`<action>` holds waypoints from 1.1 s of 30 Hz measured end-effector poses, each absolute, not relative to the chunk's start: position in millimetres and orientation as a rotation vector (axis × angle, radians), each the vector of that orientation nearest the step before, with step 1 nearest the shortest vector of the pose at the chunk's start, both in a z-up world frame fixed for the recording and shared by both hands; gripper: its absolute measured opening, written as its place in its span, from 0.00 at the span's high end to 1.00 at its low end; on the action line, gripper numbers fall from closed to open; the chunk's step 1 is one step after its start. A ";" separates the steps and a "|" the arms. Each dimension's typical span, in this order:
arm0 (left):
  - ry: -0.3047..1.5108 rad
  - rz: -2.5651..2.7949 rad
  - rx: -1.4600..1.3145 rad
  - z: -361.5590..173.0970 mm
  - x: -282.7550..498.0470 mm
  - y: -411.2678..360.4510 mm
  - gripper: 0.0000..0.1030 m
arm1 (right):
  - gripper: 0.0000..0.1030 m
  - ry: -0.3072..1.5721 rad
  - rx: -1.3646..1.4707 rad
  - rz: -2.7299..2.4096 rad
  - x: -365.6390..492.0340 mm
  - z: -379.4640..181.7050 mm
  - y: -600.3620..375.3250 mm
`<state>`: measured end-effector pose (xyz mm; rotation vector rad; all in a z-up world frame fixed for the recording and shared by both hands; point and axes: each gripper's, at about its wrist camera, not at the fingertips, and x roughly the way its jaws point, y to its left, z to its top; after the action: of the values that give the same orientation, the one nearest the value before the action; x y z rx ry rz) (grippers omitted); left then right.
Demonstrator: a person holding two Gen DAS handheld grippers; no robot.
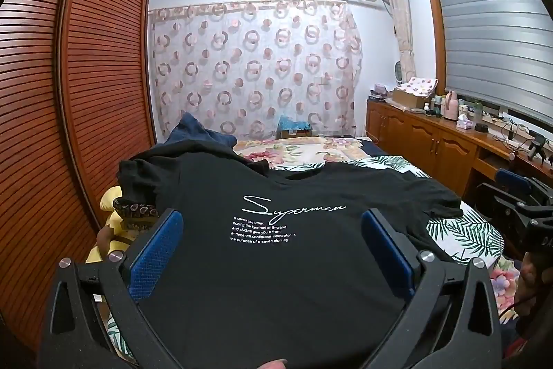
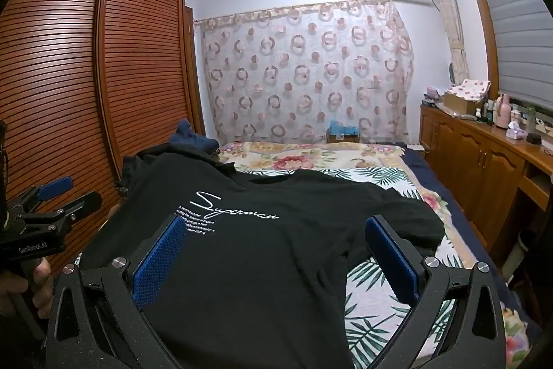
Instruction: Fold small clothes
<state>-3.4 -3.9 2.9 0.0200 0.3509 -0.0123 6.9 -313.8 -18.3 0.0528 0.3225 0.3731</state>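
A black T-shirt [image 1: 276, 251] with white "Superman" script lies spread face up on the bed, collar toward the far end; it also shows in the right wrist view [image 2: 249, 251]. My left gripper [image 1: 273, 223] is open, its blue pads wide apart above the shirt's lower middle. My right gripper [image 2: 276, 230] is open above the shirt's right side near the hem. Each gripper shows at the edge of the other's view: the right gripper [image 1: 515, 196] and the left gripper [image 2: 55, 196]. Both sleeves lie spread out.
The bed [image 2: 380, 282] has a leaf-print and floral cover. A pile of dark clothes [image 1: 193, 140] lies at the far left, with a yellow item [image 1: 110, 206] beside it. A slatted wardrobe [image 1: 69, 92] stands left and a wooden cabinet [image 2: 484, 158] with clutter right.
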 end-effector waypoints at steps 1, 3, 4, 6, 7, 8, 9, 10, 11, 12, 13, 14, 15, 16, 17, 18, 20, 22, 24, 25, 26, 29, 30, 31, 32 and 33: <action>0.350 -0.012 0.020 2.8 -3.4 -3.6 0.00 | 0.00 0.322 0.053 0.374 6.7 -18.5 -314.1; 0.350 -0.011 0.022 8.8 -6.6 -4.0 0.00 | 0.00 0.323 0.052 0.373 6.7 -18.8 -314.0; 0.349 -0.012 0.021 8.5 -6.6 -3.0 0.00 | 0.00 0.322 0.053 0.374 8.3 -17.6 -311.5; 0.348 -0.013 0.019 9.1 -6.8 -2.8 0.00 | 0.00 0.323 0.053 0.374 8.4 -17.7 -311.2; 0.348 -0.013 0.019 8.3 -6.6 -2.4 0.00 | 0.00 0.322 0.053 0.375 7.9 -18.0 -311.9; 0.348 -0.013 0.019 8.2 -6.7 -2.5 0.00 | 0.00 0.321 0.052 0.374 7.9 -18.0 -311.9; 0.347 -0.013 0.019 8.3 -6.9 -2.7 0.00 | 0.00 0.323 0.053 0.374 7.9 -18.1 -312.3; 0.347 -0.012 0.019 7.9 -6.8 -2.6 0.00 | 0.00 0.323 0.053 0.375 8.0 -18.1 -312.2; 0.346 -0.012 0.019 7.7 -7.0 -2.5 0.00 | 0.00 0.323 0.053 0.374 7.8 -18.1 -312.3; 0.347 -0.013 0.018 8.6 -7.5 -3.0 0.00 | 0.00 0.322 0.053 0.375 7.7 -18.1 -312.3; 0.346 -0.013 0.019 7.5 -7.0 -2.6 0.00 | 0.00 0.323 0.053 0.374 8.1 -18.0 -311.4; 0.346 -0.013 0.018 8.4 -7.5 -3.3 0.00 | 0.00 0.323 0.052 0.373 7.9 -18.0 -311.8; 0.345 -0.012 0.019 7.7 -7.2 -2.9 0.00 | 0.00 0.322 0.053 0.374 7.7 -18.2 -312.4; 0.345 -0.012 0.019 7.4 -7.2 -2.5 0.00 | 0.00 0.323 0.053 0.374 8.1 -18.0 -311.7; 0.344 -0.014 0.018 7.4 -7.1 -2.4 0.00 | 0.00 0.323 0.053 0.374 7.8 -18.1 -312.2; 0.345 -0.014 0.018 7.7 -7.1 -2.8 0.00 | 0.00 0.322 0.053 0.374 7.8 -18.1 -311.9; 0.343 -0.012 0.020 8.1 -7.5 -3.4 0.00 | 0.00 0.323 0.053 0.374 7.8 -18.3 -312.4; 0.343 -0.013 0.019 9.2 -6.0 -2.7 0.00 | 0.00 0.323 0.053 0.374 7.7 -18.2 -311.8; 0.343 -0.012 0.019 9.4 -5.8 -3.1 0.00 | 0.00 0.323 0.052 0.374 7.9 -18.1 -312.7; 0.343 -0.012 0.019 10.0 -6.0 -3.6 0.00 | 0.00 0.323 0.052 0.374 7.9 -18.2 -313.0; 0.343 -0.012 0.018 9.7 -6.0 -3.4 0.00 | 0.00 0.323 0.053 0.375 8.1 -18.2 -312.9; 0.342 -0.012 0.019 8.9 -6.1 -3.0 0.00 | 0.00 0.323 0.053 0.374 8.1 -18.1 -312.6; 0.341 -0.012 0.019 9.1 -6.2 -3.1 0.00 | 0.00 0.323 0.053 0.374 7.9 -18.1 -312.8; 0.341 -0.013 0.018 9.0 -6.1 -2.9 0.00 | 0.00 0.323 0.053 0.374 7.9 -18.1 -312.7; 0.341 -0.013 0.018 10.0 -6.1 -3.4 0.00 | 0.00 0.323 0.053 0.373 8.5 -17.9 -312.1; 0.340 -0.013 0.018 11.4 -6.5 -3.8 0.00 | 0.00 0.324 0.053 0.374 7.8 -18.1 -312.8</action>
<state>-6.5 -3.8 11.4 0.0181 0.3401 -0.0128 7.8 -312.8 -18.1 0.0525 0.3236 0.3743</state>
